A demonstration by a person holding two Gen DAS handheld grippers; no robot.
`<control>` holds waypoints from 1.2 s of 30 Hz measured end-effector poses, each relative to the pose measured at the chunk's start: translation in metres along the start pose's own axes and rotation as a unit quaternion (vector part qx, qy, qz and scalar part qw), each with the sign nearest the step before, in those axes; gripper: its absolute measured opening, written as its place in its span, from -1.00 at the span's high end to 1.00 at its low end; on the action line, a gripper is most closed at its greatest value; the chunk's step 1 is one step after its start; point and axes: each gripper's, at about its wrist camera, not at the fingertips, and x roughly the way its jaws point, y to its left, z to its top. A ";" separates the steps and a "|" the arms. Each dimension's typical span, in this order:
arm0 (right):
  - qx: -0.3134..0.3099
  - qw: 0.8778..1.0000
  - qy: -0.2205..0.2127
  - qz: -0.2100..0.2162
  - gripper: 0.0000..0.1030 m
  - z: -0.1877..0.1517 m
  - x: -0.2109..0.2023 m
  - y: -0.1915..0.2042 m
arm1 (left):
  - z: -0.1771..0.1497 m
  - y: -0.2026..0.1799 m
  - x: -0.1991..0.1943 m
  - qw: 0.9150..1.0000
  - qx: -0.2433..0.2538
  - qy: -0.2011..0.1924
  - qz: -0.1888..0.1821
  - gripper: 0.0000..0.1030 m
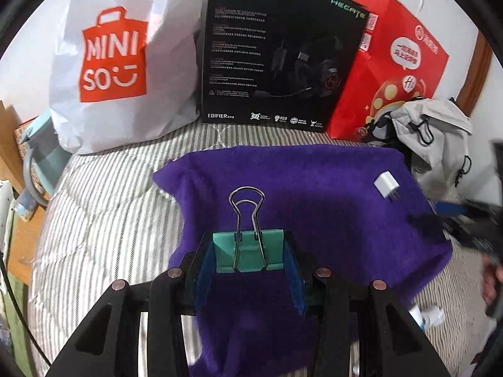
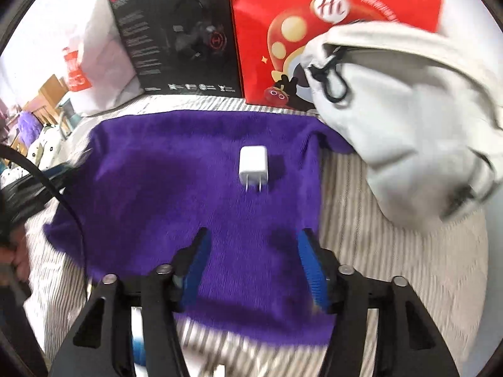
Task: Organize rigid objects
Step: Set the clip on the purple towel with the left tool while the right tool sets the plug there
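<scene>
Teal binder clip (image 1: 250, 253) with wire handles pointing forward, clamped between left claw (image 1: 250, 257) fingers; right claw (image 2: 253, 260) spread wide, white charger (image 2: 253, 168) ahead.

Both wrist views near purple cloth (image 1: 314, 182)

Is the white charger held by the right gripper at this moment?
No, the white charger lies on the purple cloth, ahead of the open right gripper.

On the purple fuzzy cloth (image 1: 330, 194) there are one green metal binder clip (image 1: 250, 251) and one white plastic charger plug (image 2: 253, 164); behind the cloth stand one black cardboard box (image 1: 283, 50) and two bags.
</scene>
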 end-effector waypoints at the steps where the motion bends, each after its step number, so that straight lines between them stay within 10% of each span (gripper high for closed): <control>1: -0.002 1.000 -0.003 0.003 -0.22 -0.007 -0.008 -0.001 | 0.003 -0.001 0.006 1.000 -0.003 0.003 0.000 0.23; 19: 0.025 0.999 0.019 0.008 -0.25 -0.091 -0.058 -0.005 | 0.032 -0.027 0.078 0.996 0.036 0.063 0.054 0.24; 27: 0.030 0.999 0.020 0.004 -0.25 -0.099 -0.059 -0.006 | 0.027 -0.029 0.075 0.993 0.043 0.073 0.086 -0.17; 36: 0.048 0.999 -0.021 0.004 -0.36 -0.106 -0.080 -0.001 | -0.003 -0.040 0.012 0.994 0.050 0.052 0.082 -0.18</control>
